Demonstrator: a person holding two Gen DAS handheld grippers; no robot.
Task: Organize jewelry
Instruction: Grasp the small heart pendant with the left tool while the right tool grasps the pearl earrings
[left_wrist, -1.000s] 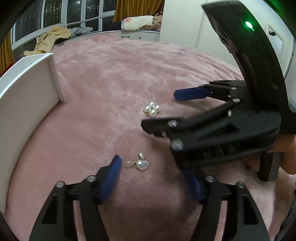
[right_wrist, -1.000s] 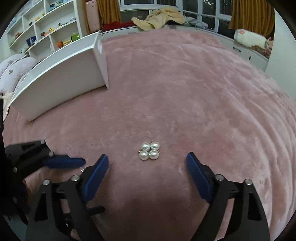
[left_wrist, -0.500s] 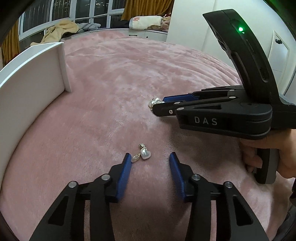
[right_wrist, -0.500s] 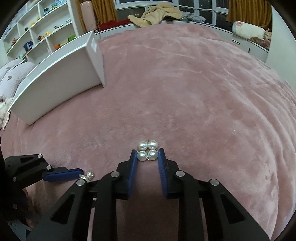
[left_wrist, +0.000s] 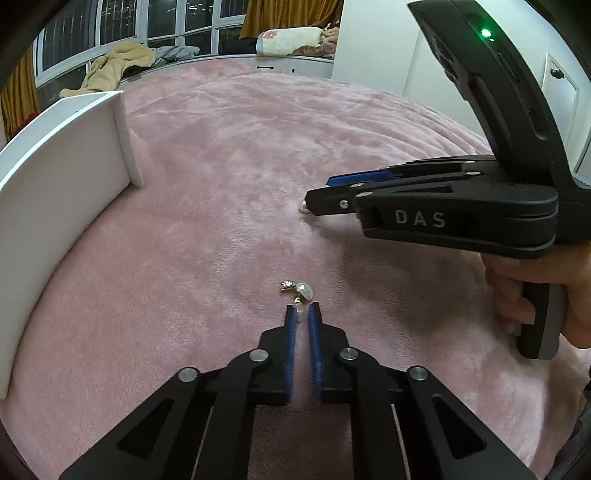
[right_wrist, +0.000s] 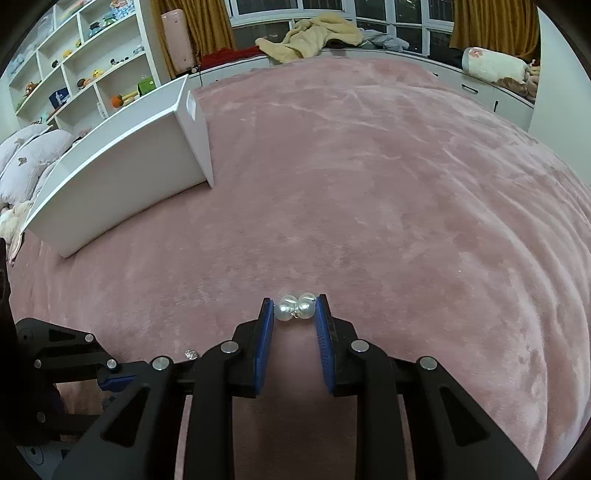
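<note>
My left gripper (left_wrist: 302, 313) pinches the heart pearl earring (left_wrist: 300, 291) above the pink blanket (left_wrist: 221, 229); my right gripper (right_wrist: 294, 309) clamps the pearl cluster (right_wrist: 296, 306), white tray (right_wrist: 122, 166) well apart.

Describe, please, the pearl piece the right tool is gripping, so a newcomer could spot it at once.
Start at the big pink blanket with the white box lying on it. In front of the box, the right tool is shut on the pearl cluster. Its several round white pearls packed together set it apart from the heart-shaped pearl charm beside the left tool.
</note>
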